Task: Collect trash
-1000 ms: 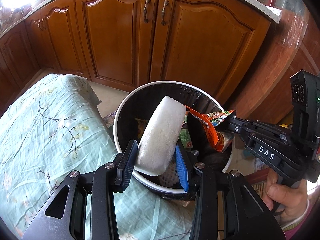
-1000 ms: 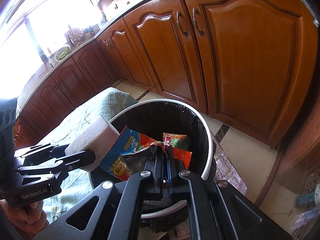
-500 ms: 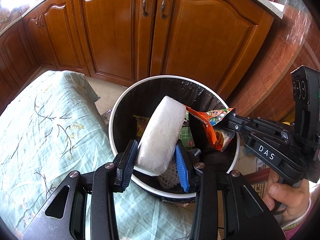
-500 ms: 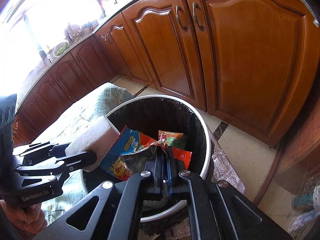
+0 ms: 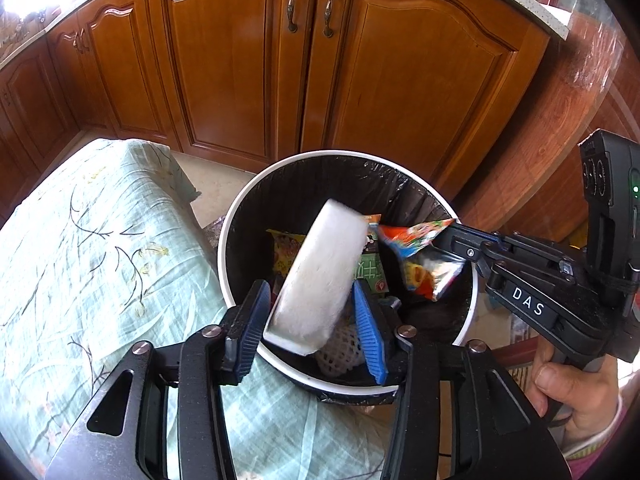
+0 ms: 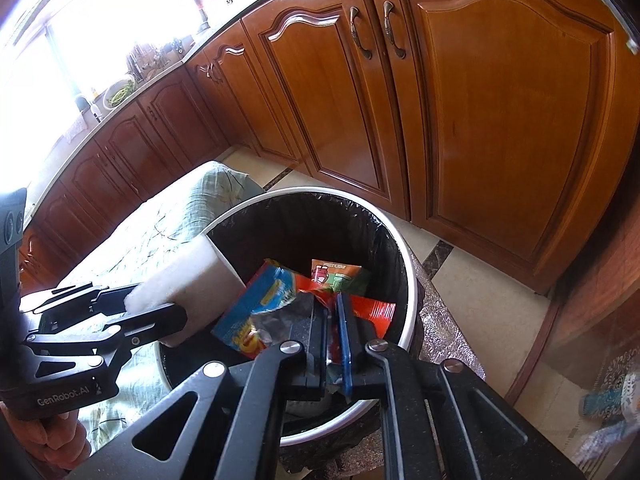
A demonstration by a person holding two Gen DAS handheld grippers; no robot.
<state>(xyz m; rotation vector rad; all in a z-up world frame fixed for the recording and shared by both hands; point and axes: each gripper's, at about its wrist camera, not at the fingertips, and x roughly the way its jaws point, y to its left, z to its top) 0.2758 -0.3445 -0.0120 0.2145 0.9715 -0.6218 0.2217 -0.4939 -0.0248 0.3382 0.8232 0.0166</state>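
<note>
A round bin (image 5: 400,159) with a white rim and black liner stands on the floor; it also shows in the right wrist view (image 6: 404,240). My left gripper (image 5: 310,320) is shut on a white foam block (image 5: 324,276) and holds it tilted over the bin's near rim. The block and left gripper also show in the right wrist view (image 6: 192,276). My right gripper (image 6: 331,328) is shut on a crumpled orange and blue snack wrapper (image 6: 260,312) over the bin's opening. That wrapper shows in the left wrist view (image 5: 420,256) at the right gripper's tip.
Wrappers (image 5: 368,272) and a white foam net (image 5: 340,348) lie inside the bin. A table with a pale green cloth (image 5: 80,260) touches the bin's left side. Wooden cabinet doors (image 5: 400,80) stand close behind. Tiled floor (image 6: 480,280) lies right of the bin.
Both grippers have moved forward over the bin with their loads still held. The right gripper's wrapper now hangs lower inside the rim.
</note>
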